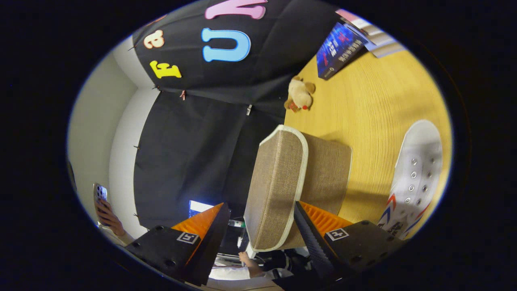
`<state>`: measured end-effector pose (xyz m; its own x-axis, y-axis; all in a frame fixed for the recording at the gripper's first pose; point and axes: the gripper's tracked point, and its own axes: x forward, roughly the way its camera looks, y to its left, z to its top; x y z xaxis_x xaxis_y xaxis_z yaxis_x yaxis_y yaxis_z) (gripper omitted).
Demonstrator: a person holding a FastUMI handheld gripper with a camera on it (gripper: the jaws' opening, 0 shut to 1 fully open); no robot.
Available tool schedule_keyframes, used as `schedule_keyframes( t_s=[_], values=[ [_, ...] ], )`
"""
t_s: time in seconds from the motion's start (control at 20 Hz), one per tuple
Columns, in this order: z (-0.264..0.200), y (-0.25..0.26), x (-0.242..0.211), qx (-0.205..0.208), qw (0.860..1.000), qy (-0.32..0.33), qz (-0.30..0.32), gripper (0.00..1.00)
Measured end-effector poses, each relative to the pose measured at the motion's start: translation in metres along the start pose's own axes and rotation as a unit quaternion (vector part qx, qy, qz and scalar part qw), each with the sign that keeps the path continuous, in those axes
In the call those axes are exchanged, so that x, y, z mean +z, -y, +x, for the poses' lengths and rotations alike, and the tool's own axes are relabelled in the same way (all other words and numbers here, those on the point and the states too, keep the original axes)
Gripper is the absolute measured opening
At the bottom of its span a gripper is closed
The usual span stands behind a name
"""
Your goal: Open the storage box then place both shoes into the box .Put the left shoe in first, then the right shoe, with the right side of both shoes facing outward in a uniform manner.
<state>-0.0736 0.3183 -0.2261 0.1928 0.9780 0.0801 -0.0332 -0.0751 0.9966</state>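
The storage box (328, 173) is tan woven fabric with white trim and stands on the wooden table (375, 105). Its lid (276, 190) reaches back between my fingers. My gripper (260, 207) is open around the lid's near edge. The right finger (313, 230) lies against the box, and the left finger (210, 230) stands apart from it with a gap. I cannot tell whether the lid is lifted off the box. A white lace-up shoe (416, 178) with red and blue stripes lies on the table beside the box, beyond the right finger.
A brown plush toy (299, 95) sits near the table's far edge, and a blue book (337, 48) lies past it. Off the table, a person's hand holds a phone (101, 198). Another hand (247, 258) shows below the box.
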Motion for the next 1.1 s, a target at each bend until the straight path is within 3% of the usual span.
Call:
schedule_keyframes(
  t_s=[0.35, 0.55, 0.6, 0.7, 0.8, 0.85, 1.1],
  values=[
    [0.03, 0.021, -0.028, 0.029, 0.996, -0.047, 0.072, 0.97],
    [0.038, 0.013, -0.017, 0.055, 0.994, -0.024, 0.086, 0.94],
    [0.04, 0.018, -0.016, 0.042, 0.995, -0.023, 0.087, 0.94],
    [0.04, 0.016, -0.019, 0.049, 0.992, -0.037, 0.113, 0.6],
    [0.038, 0.02, -0.021, 0.033, 0.995, -0.028, 0.094, 0.25],
    [0.038, 0.009, -0.015, 0.05, 0.994, -0.019, 0.092, 0.08],
    [0.039, -0.041, -0.009, 0.064, 0.996, -0.006, 0.057, 0.05]
  ],
)
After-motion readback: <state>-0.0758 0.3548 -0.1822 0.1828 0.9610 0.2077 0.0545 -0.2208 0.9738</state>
